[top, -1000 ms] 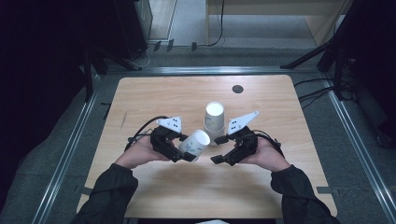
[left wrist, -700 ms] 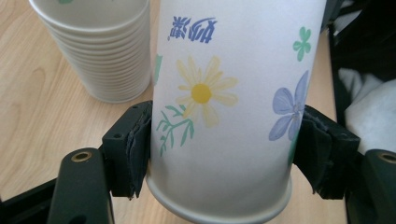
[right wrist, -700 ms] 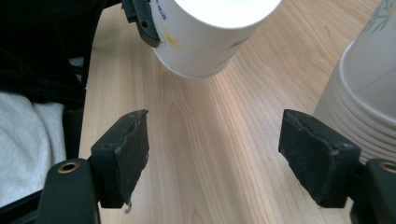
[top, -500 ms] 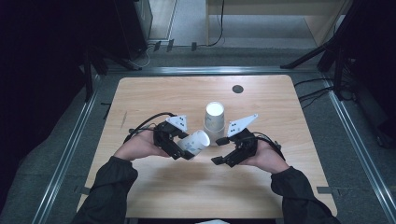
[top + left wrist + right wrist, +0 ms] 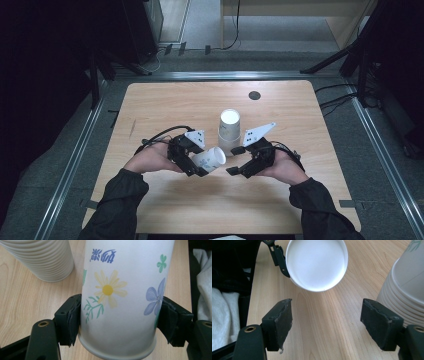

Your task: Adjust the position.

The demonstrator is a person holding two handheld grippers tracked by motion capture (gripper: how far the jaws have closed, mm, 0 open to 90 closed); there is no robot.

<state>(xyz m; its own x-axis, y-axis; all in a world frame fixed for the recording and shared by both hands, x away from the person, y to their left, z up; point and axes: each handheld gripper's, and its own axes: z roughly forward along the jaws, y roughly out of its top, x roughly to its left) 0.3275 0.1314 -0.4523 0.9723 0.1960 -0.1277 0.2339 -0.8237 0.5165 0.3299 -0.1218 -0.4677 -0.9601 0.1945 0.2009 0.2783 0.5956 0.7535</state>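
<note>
A flower-printed white paper cup [image 5: 211, 158] lies tilted on its side above the table, and my left gripper [image 5: 200, 162] is shut on it near its rim. In the left gripper view both pads press the cup [image 5: 120, 297] from the sides. The cup's white bottom [image 5: 317, 263] faces my right gripper [image 5: 235, 160], a short way off. The right gripper is open; its jaws have just been closing, with nothing between them. A stack of upturned paper cups [image 5: 229, 131] stands just beyond both grippers, and it also appears as the stack [image 5: 42, 260] and the stack [image 5: 407, 290].
The wooden table [image 5: 165, 105] has a small black disc [image 5: 254, 95] set in near its far edge. Metal rails run along the floor to the left and right of the table. Bare wood lies to the left, to the right and in front of the hands.
The left hand has shifted slightly with the cup held in its jaws. The right hand has kept its place.
</note>
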